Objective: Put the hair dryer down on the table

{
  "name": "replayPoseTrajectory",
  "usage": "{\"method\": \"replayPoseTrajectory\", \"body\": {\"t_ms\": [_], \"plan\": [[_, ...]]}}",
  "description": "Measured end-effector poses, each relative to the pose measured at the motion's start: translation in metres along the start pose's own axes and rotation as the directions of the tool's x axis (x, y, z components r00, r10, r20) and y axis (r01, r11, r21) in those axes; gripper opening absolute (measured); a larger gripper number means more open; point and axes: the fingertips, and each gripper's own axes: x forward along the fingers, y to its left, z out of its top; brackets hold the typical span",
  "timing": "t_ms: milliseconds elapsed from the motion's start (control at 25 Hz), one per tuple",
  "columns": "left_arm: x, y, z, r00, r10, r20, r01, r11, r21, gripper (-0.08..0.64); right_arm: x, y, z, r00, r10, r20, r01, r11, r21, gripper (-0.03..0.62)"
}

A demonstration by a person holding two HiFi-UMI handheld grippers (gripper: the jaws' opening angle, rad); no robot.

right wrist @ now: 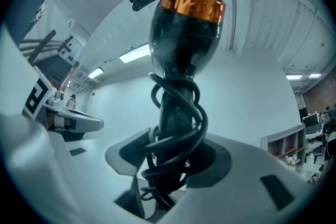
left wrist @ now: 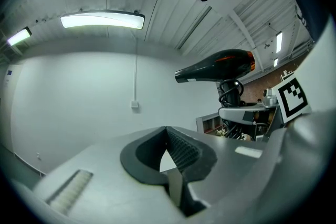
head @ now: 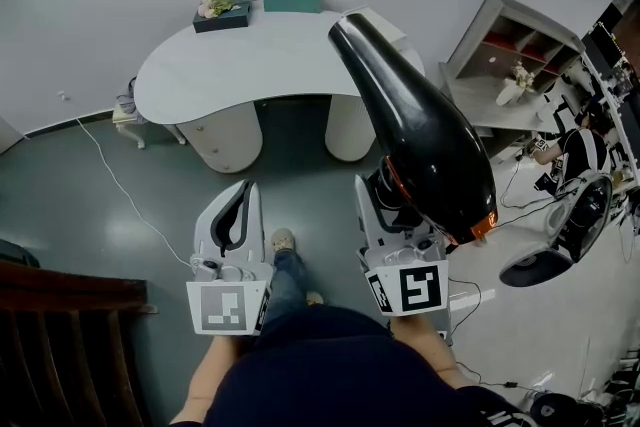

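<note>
Table [head: 230, 65] partly behind hair dryer [head: 420, 125]

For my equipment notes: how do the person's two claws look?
The left claw and the right claw have light grey bodies with black ribbed pads inside. Each carries a cube with black-and-white square markers. The person wears a dark top and blue jeans.

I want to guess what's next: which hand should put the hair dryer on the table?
Right. The right gripper grips the hair dryer by its handle; the left gripper is shut and empty.
</note>
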Motion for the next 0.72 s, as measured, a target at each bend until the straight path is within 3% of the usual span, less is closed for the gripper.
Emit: {"method": "replayPoseTrajectory", "body": {"t_ms": [720], "plan": [[0.173,0.108,-0.027,0.997,-0.081,-0.016,0.08,0.997,-0.023,0.011,0.197,-0.024,-0.042,0.999,-0.035,-0.015,0.035,0.999,-0.019,0.215]]}}
